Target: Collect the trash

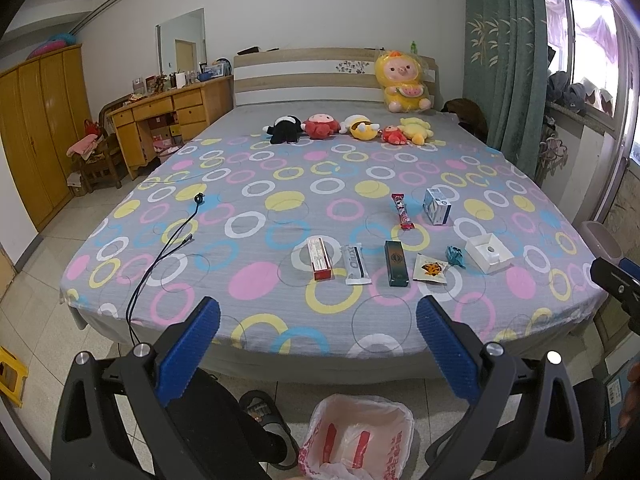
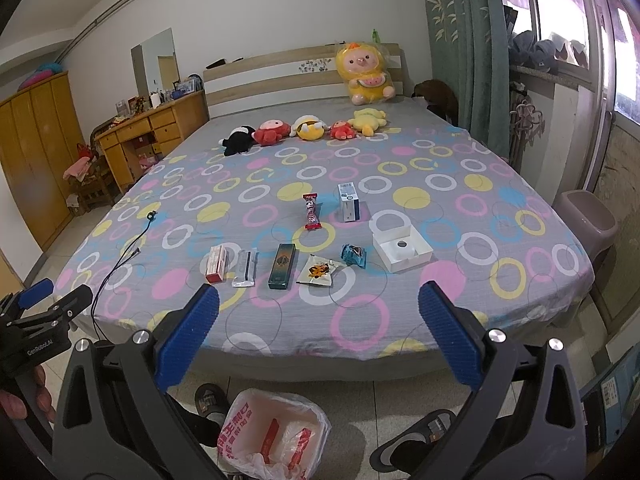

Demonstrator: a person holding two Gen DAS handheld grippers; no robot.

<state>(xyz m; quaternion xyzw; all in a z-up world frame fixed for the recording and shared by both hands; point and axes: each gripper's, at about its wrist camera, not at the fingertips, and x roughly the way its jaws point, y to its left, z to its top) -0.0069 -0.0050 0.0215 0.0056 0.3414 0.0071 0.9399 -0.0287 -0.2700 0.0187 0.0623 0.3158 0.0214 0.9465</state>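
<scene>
- A black cable [image 1: 160, 256] trails off the left edge of the bed [image 1: 280, 168], well apart from the litter and no part of it (a careless sweep could snag it).
- Nearer the middle, a row of trash lies close to the foot of the bed: a red box [image 1: 321, 259], a silver wrapper [image 1: 355, 264], a dark green box [image 1: 396, 263], a snack packet [image 1: 430, 267], a crumpled blue wrapper [image 1: 455, 257] and a white tray [image 1: 489, 253], with a candy stick [image 1: 402, 210] and a blue carton [image 1: 437, 205] behind.
- The left gripper [image 1: 318, 318] and right gripper [image 2: 319, 314] both hover short of the bed, fingers spread wide, holding nothing.
- The lined bin [image 1: 356, 436] stands on the floor below them, between the person's slippers.
- Risk: flat wrappers may slip on the soft sheet, and a drop released early could miss the bin.
- Only the right wrist view shows the grey stool [image 2: 586, 216] in full and the hand [image 2: 24, 396] gripping the left tool.
</scene>
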